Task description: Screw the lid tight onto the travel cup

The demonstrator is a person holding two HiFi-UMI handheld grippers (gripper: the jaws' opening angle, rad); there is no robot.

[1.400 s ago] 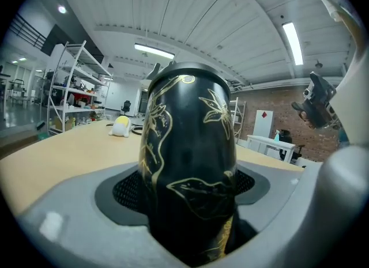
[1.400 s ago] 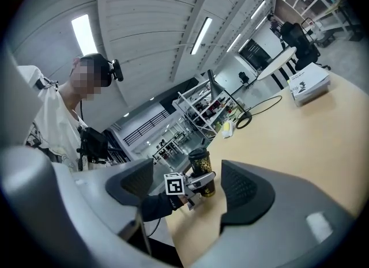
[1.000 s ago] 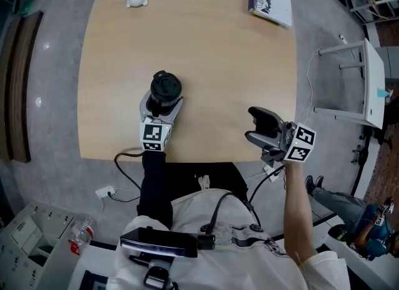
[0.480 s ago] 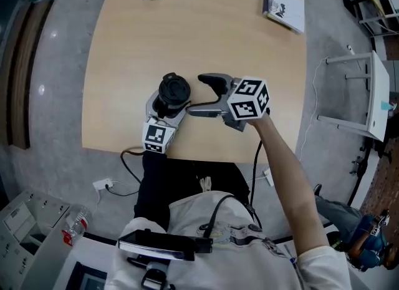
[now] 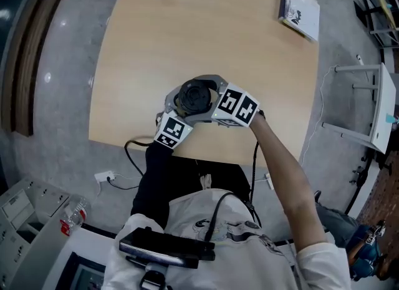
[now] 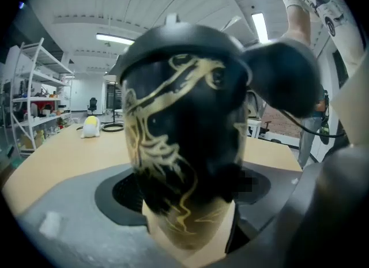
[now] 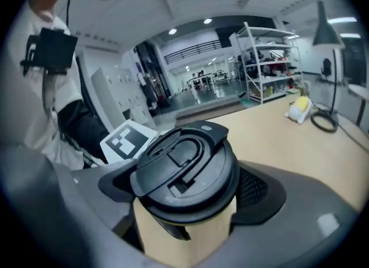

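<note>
The left gripper (image 6: 184, 195) is clamped on the travel cup (image 6: 179, 117), jaws fairly wide around its lower body. The cup is black with a gold line drawing, too close and blurred to read as words. The right gripper (image 7: 187, 189) sits over the cup from above, its jaws opening with the lid (image 7: 184, 163) between them; the pads seem just clear of its rim. Each gripper's cube (image 5: 173, 131) bears square black-and-white markers. Far ahead of the right gripper, at the table (image 5: 156, 45) corner, lies a booklet (image 5: 300, 11), its print too small to read.
</note>
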